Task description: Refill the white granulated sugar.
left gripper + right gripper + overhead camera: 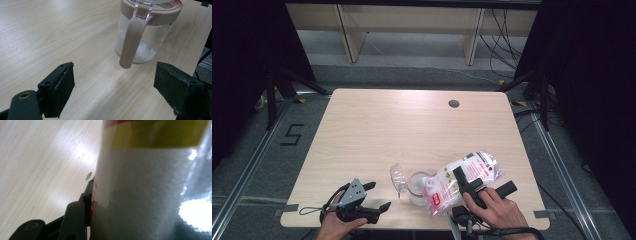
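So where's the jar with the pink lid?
In the high view the jar stands near the table's front edge, between the grippers, touching the white bag tilted over it.

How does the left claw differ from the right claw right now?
The left claw is open with nothing between its jaws, while the right claw is shut on the bag. The left claw sits apart from the jar; the right claw tilts the bag over the jar. A hand holds each.

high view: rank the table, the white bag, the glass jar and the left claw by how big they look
1. table, by far the largest
2. white bag
3. glass jar with its open lid, and left claw with its body: they look about alike, so no ranking between them.
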A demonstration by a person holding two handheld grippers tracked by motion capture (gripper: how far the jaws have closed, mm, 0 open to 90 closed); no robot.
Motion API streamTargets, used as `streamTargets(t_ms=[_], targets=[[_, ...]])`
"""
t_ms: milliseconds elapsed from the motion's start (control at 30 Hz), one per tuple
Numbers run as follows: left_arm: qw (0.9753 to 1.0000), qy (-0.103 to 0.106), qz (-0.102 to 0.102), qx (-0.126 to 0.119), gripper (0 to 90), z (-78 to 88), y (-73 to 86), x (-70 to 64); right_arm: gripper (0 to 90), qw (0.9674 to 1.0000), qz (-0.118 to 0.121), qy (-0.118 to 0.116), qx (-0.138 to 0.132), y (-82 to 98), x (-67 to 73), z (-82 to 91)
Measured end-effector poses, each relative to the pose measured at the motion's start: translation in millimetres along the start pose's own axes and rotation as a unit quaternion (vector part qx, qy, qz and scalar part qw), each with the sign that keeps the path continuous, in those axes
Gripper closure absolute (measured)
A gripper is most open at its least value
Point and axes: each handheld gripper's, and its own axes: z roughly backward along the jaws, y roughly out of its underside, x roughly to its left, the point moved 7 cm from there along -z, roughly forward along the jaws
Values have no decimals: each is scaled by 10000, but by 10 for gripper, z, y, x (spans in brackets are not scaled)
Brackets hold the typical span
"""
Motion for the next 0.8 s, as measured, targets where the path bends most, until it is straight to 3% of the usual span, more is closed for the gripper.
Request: streamTargets(t_ms=[67, 133, 500, 533, 633, 667, 800], targets=[[9999, 39, 135, -35, 162, -13, 4, -17, 598, 9999, 127, -30, -4, -12, -4, 0], [10000, 36, -7, -29, 162, -10, -1, -2, 598, 9999, 106, -39, -18, -18, -5, -1], [10000, 12, -24, -14, 162, -1, -3, 2, 601, 9998, 196, -33, -41, -36, -26, -11], [10000, 5, -17, 0, 162, -2, -1, 1, 601, 9999, 88, -20, -52, -42, -15, -13], [9999, 53, 97, -21, 162, -2, -1, -16, 602, 9999, 73, -32, -62, -41, -14, -16], [10000, 38, 4, -65, 162, -4, -11, -4, 603, 10000, 70, -23, -67, -39, -14, -16], [10000, 34, 10, -66, 162, -1, -12, -2, 606, 9999, 66, -35, -83, -41, -2, -17]])
